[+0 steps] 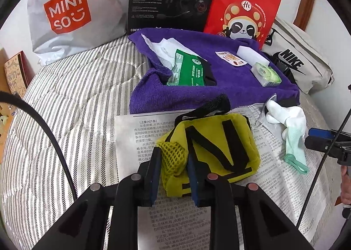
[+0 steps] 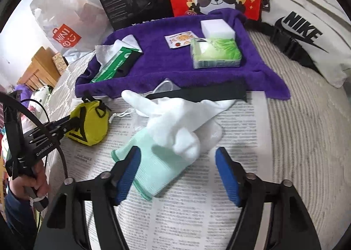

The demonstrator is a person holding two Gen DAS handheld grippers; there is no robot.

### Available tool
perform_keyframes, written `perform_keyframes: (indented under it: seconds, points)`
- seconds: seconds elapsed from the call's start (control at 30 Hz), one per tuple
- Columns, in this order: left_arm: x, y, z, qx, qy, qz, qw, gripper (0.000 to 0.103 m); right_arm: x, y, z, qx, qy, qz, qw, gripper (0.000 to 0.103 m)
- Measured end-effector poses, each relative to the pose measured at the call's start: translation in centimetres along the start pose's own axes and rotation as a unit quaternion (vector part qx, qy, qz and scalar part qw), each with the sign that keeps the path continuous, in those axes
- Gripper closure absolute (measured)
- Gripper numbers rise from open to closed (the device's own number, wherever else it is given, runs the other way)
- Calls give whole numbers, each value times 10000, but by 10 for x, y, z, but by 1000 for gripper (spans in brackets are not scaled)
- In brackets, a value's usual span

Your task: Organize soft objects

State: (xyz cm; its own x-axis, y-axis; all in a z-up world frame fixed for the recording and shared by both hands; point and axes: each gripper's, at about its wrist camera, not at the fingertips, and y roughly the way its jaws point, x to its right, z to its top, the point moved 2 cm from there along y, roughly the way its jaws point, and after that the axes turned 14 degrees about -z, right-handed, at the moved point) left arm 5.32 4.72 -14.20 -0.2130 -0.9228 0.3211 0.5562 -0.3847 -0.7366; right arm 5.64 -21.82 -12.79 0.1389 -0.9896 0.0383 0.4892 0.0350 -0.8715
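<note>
Left hand-held gripper (image 1: 173, 175) pinches the yellow mesh-pocketed fabric pouch (image 1: 216, 146); the right hand-held gripper (image 2: 177, 173), wide open, should centre over the white-and-mint knitted glove (image 2: 173, 138) before closing.

Hidden, cropped and unreadable parts

The yellow pouch (image 1: 210, 146) has its near corner covered by the left gripper (image 1: 173, 175); the black strap (image 2: 197, 94) runs under the white glove (image 2: 175, 122); the newspaper (image 2: 237, 131) print is too blurred to read; the Nike bag (image 2: 307, 37) is cut off at the frame's edge.

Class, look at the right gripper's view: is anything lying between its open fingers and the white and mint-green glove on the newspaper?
Nothing visible. The right gripper stands open, its fingers straddling the cuff of the white and mint-green glove on the newspaper.
</note>
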Motion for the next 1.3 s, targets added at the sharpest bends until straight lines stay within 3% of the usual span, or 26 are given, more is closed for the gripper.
perform_keyframes:
  seconds: [0.07, 0.2, 0.23, 0.27, 0.33, 0.43, 0.8, 1.3]
  points:
    - [0, 0, 0, -19, 29, 30, 10000, 80, -4, 3, 1, 7, 35, 77, 10000, 23]
    - [2, 2, 0, -43, 52, 82, 9999, 80, -16, 11, 6, 93, 36, 148, 9998, 23]
    - [2, 2, 0, -48, 56, 83, 9999, 80, -19, 13, 8, 119, -1, 175, 9998, 29]
    - [2, 2, 1, -53, 53, 81, 9999, 80, -23, 15, 8, 125, -64, 172, 9998, 48]
    - [1, 2, 0, -46, 29, 62, 10000, 80, -30, 18, 9, 187, -251, 58, 9995, 75]
    - [1, 2, 0, -47, 8, 51, 10000, 80, -32, 12, 9, 286, -347, 188, 9988, 86]
    - [1, -11, 3, -137, -55, -101, 9998, 83, 0, -21, 5, 480, -252, 299, 9981, 90]
    - [11, -48, 18, 123, -64, -64, 9999, 83, 19, -52, 27, 839, -193, 484, 9951, 90]
